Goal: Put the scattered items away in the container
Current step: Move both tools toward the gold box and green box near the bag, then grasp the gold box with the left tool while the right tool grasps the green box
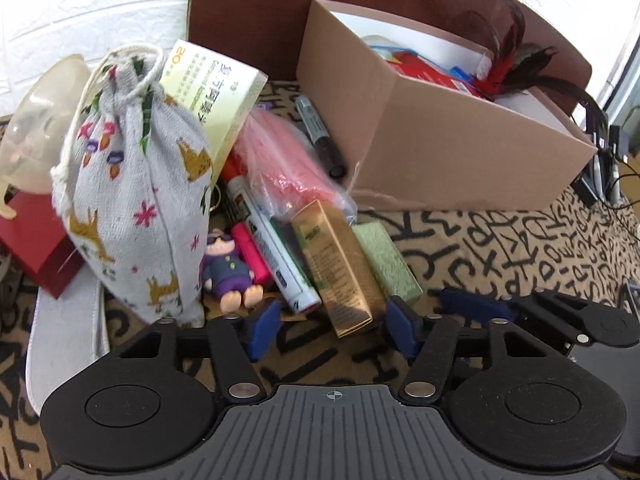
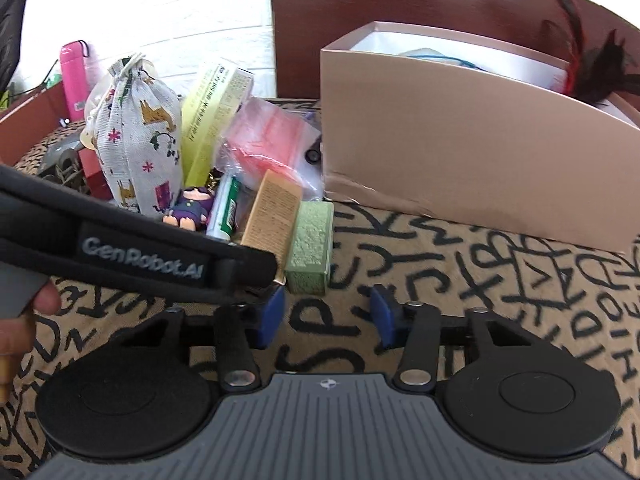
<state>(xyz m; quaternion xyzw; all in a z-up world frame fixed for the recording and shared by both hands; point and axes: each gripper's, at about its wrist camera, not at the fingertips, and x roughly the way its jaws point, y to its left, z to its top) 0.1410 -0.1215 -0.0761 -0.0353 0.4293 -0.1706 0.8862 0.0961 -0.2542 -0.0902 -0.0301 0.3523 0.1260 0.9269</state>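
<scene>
Both claws sit parted over the patterned cloth with nothing between the pads: left gripper (image 1: 332,330) at the gold box (image 1: 338,268), right gripper (image 2: 328,318) just short of the green box (image 2: 311,250). Judged step: approach to 2 pickups. Next comes closing on each box, then a lift over the cardboard container (image 1: 440,132) wall, behind the pile. Crowding the gold box: a white tube (image 1: 276,248), purple figurine (image 1: 230,276) and drawstring pouch (image 1: 136,184).
</scene>
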